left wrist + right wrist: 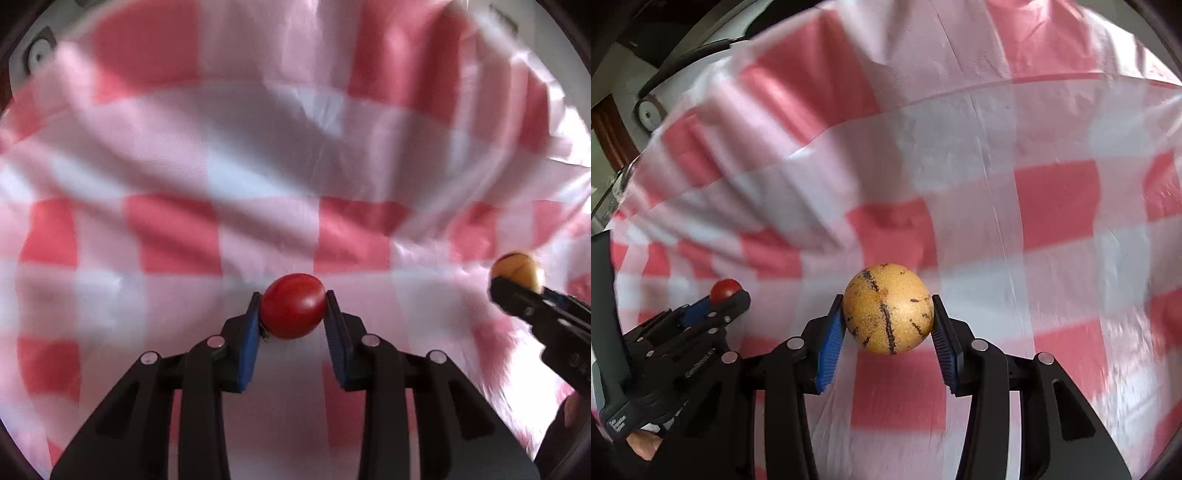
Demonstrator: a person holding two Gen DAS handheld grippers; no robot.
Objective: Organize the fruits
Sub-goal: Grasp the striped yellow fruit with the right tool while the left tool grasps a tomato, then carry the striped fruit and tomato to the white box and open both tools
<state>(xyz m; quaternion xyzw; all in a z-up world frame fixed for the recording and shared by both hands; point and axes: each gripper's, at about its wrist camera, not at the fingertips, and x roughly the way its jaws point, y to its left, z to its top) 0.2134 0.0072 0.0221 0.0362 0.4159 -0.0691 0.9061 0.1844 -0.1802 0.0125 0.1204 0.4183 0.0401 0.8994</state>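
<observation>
A small red tomato (293, 305) sits between the blue pads of my left gripper (293, 308), which is shut on it above the checked cloth. My right gripper (888, 312) is shut on a round yellow fruit (888, 308) with dark brown streaks. In the left wrist view the yellow fruit (517, 270) shows at the right edge, held in the right gripper (519, 286). The right wrist view has the tomato (726, 290) at the lower left, gripped by the left gripper (724, 297). Both fruits hang a little above the cloth.
A red, pink and white checked cloth (258, 166) covers the whole surface, with folds rising at the back (871, 66). A white fitting with a round part (648, 112) shows past the cloth's upper left edge. A hand (642, 445) holds the left gripper's handle.
</observation>
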